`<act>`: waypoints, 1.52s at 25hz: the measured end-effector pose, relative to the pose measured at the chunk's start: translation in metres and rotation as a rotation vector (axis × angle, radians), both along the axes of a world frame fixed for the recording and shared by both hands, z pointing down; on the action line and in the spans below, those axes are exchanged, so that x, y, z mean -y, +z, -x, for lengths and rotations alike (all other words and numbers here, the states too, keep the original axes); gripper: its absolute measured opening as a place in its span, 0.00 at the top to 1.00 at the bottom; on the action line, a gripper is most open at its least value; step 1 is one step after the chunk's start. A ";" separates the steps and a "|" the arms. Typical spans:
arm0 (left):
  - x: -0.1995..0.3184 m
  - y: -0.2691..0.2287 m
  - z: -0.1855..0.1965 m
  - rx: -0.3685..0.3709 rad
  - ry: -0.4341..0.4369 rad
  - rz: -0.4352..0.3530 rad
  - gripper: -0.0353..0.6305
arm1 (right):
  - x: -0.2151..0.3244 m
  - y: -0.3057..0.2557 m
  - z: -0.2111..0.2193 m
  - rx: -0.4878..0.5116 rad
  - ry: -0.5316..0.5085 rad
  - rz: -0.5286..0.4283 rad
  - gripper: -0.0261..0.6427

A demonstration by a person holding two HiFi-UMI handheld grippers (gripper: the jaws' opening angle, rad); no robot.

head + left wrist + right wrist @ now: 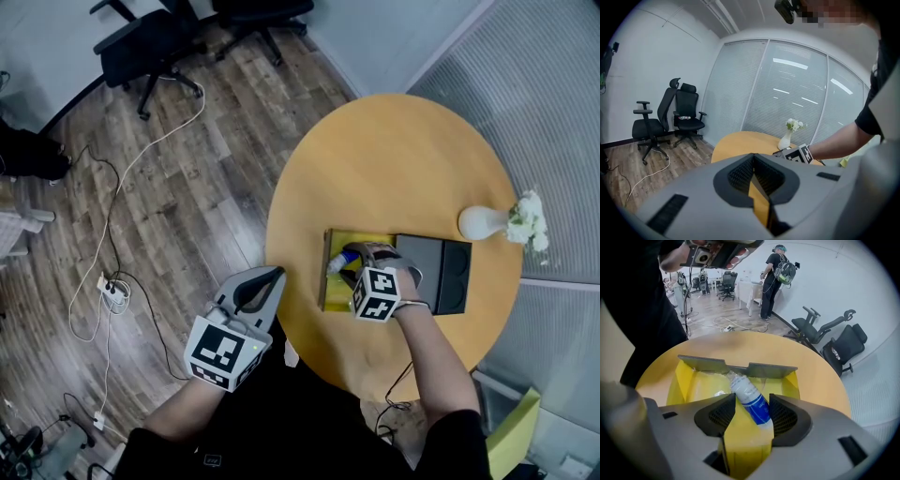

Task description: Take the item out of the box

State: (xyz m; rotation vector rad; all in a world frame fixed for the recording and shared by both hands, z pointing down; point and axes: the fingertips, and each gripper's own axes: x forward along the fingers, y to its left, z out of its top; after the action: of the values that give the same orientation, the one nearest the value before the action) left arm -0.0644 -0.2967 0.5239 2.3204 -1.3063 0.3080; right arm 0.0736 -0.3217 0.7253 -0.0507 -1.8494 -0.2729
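An open box with a yellow inside lies on the round wooden table. A white and blue bottle lies slanted in it, its cap end toward the far wall of the box. My right gripper reaches into the box, and its jaws stand wide on either side of the bottle, with a gap showing on the left side. My left gripper is held off the table's left edge, over the floor, jaws together with nothing in them.
The box's dark lid lies flat to the right of the box. A white vase with flowers stands near the table's right edge. Office chairs and loose cables are on the wooden floor. A person stands far off.
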 end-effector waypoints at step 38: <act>-0.043 -0.127 -0.109 -0.013 0.215 -0.219 0.93 | -0.076 -0.276 -0.069 0.834 0.597 -0.056 0.76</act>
State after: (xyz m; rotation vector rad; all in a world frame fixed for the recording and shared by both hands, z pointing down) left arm 0.0443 -0.2540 0.3965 2.6492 -1.1346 0.2268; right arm 0.1422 -0.2454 0.4488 0.7440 -2.5618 0.1026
